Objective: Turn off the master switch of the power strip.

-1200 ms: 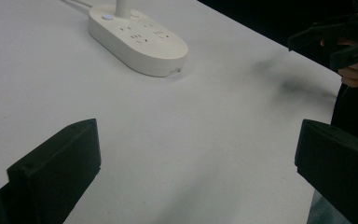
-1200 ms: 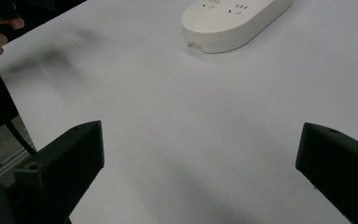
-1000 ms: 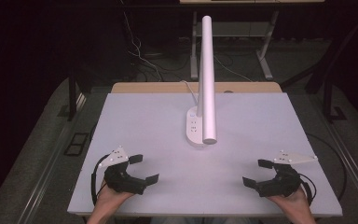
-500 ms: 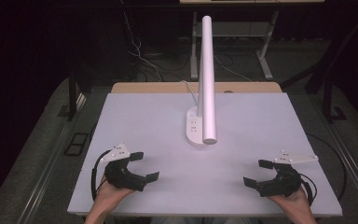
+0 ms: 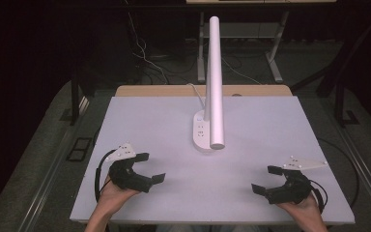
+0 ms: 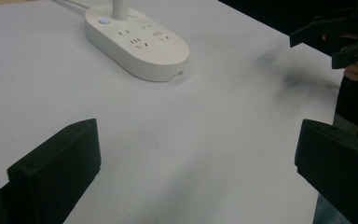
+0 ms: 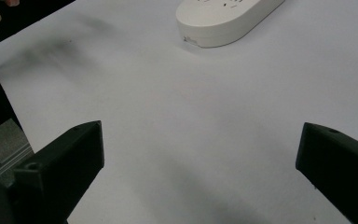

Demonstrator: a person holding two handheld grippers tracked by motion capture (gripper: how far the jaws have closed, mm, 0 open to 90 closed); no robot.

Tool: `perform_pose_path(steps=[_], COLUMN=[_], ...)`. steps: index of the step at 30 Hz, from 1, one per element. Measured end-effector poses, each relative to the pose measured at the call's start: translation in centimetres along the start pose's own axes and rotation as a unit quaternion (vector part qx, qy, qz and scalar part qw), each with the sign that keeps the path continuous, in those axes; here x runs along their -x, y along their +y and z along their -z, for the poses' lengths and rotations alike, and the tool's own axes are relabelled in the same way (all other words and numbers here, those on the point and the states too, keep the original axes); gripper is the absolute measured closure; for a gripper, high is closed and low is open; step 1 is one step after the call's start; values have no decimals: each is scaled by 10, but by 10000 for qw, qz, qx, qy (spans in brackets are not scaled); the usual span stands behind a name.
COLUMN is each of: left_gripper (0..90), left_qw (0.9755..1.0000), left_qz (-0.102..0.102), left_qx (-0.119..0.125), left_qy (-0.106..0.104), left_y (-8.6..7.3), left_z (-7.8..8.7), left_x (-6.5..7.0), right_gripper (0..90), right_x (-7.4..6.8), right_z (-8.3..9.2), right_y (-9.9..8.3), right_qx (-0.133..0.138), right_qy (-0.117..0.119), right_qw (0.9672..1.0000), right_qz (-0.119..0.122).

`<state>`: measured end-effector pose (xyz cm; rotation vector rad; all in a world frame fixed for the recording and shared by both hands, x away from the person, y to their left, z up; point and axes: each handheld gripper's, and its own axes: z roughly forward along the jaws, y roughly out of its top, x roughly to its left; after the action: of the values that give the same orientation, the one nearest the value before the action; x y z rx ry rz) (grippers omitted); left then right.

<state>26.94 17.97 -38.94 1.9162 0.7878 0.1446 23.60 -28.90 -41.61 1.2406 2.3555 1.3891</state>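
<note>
lamp: white desk lamp [image 5: 214, 77], only thing on the counter [image 5: 280, 125]. Oval base [image 5: 202, 135] sits mid-counter toward the far side; tall stem rises from it and hides part of the base in the high view.
base detail: socket outlets and a small lit button on top, seen in the left gripper view [image 6: 137, 39]. Cord runs off the far edge, so probably parked there for cable reach.
left gripper: [image 5: 150, 168] near-left corner, jaws spread wide, nothing between them, angled toward the base.
right gripper: [image 5: 266, 180] near-right corner, jaws released and empty, also facing the base [image 7: 226, 16].
gap: both well apart from the lamp.
read: symmetric ready pose; approach not begun.
</note>
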Motion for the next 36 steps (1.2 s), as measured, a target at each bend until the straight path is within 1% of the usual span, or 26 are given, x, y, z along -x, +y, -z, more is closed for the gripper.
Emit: perform_pose_path(steps=[1, 15, 20, 23, 27, 36], left_gripper=[0, 0, 0, 0, 0, 0], left_qw=[10000, 9998, 9998, 9997, 9997, 9995], left_qz=[0, -106, -105, -110, -113, -124], left_qx=[19, -141, -160, -207, -199, -279], left_qy=[-13, -67, -98, -86, -79, -77], left_y=[1, 21, 26, 29, 33, 43], left_z=[-1, -5, -8, -9, -10, -13], left_x=[0, -6, -9, -11, -14, -19], right_gripper=[4, 4, 4, 4, 5, 4], right_x=[0, 0, 0, 0, -1, 0], right_z=[0, -3, -3, -4, -4, -4], right_y=[0, -1, -1, -1, -1, -2], right_qx=[-5, -35, -41, -40, -58, -57], right_qy=[-1, -8, -14, -26, -23, -47], right_qw=[10000, 10000, 10000, 9999, 10000, 9999], right_qz=[8, 56, 67, 89, 65, 79])
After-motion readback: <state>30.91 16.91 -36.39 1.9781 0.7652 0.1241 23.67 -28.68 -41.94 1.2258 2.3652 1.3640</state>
